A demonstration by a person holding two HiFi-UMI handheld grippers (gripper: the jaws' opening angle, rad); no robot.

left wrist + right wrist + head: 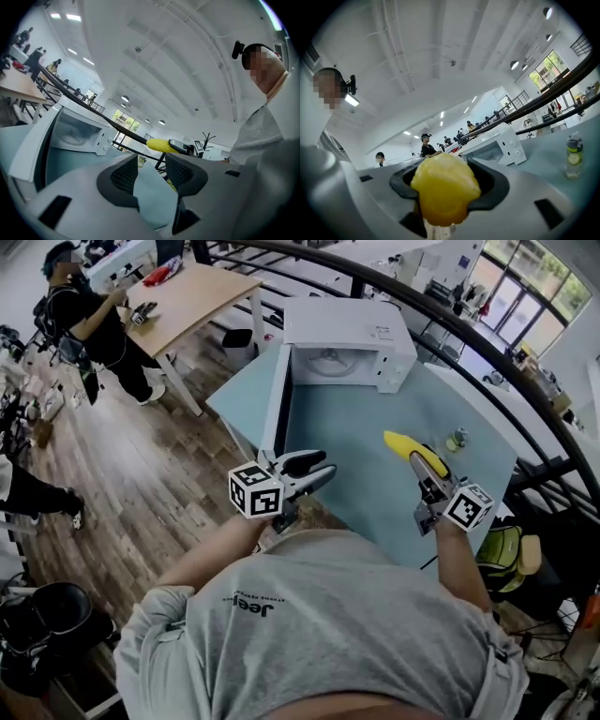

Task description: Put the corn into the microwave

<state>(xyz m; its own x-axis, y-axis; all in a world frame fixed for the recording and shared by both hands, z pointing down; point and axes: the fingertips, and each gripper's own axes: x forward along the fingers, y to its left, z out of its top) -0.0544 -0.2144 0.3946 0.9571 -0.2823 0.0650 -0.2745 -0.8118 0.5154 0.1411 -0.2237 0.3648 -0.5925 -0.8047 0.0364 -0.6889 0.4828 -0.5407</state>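
The right claw (424, 468) is clamped on the corn (409, 446), gripping its rear part so the yellow tip pokes out ahead, level and aimed towards the microwave (349, 345). I'd say that hold is chosen so the cob can go in nose first. The corn hangs above the near right part of the desk (352, 442), not resting on it and well short of the oven.

The microwave stands at the far edge with its door (277, 407) swung wide to the left, its cavity facing the person. The left claw (314, 472) sits by the near edge, close to the door's end. Its jaws are apart with nothing between them, probably kept free for the door.

The corn is bright yellow, tapered and glossy like a plastic toy, and its gripped end is rounded and lumpy.
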